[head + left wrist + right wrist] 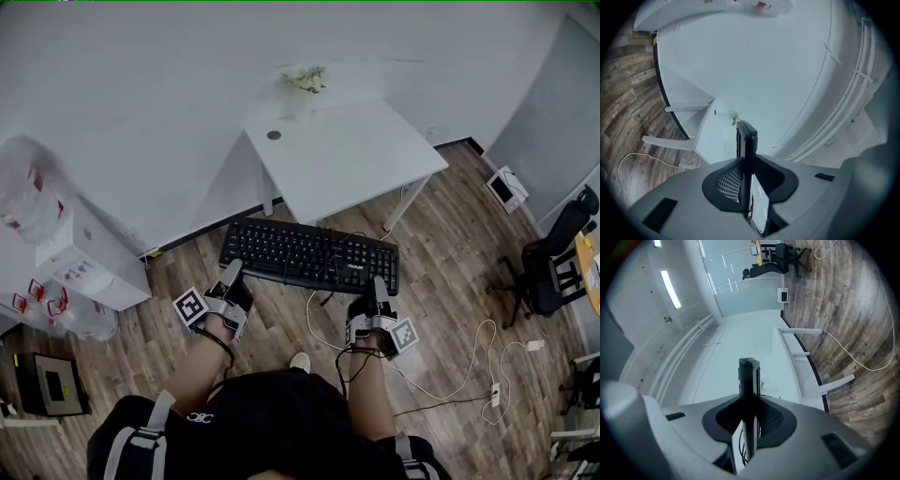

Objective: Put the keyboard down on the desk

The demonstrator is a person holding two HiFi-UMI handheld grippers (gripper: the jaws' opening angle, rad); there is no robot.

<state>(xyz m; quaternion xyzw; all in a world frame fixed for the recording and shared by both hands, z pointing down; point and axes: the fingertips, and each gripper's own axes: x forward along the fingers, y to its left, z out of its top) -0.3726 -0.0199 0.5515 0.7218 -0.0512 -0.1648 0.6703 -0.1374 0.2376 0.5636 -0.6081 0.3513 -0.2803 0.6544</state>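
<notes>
The black keyboard (309, 253) hangs in the air above the wooden floor (450, 281), its long axis running left to right. The left gripper (232, 270) is clamped on its near-left edge and the right gripper (380, 284) on its near-right edge. Each gripper view shows the board edge-on, pinched between the jaws. The white desk (347, 159) lies just beyond the keyboard's far edge, and neither hand is clearly closer to it. I judge both must carry the keyboard farther out together, then lower it flat.
</notes>
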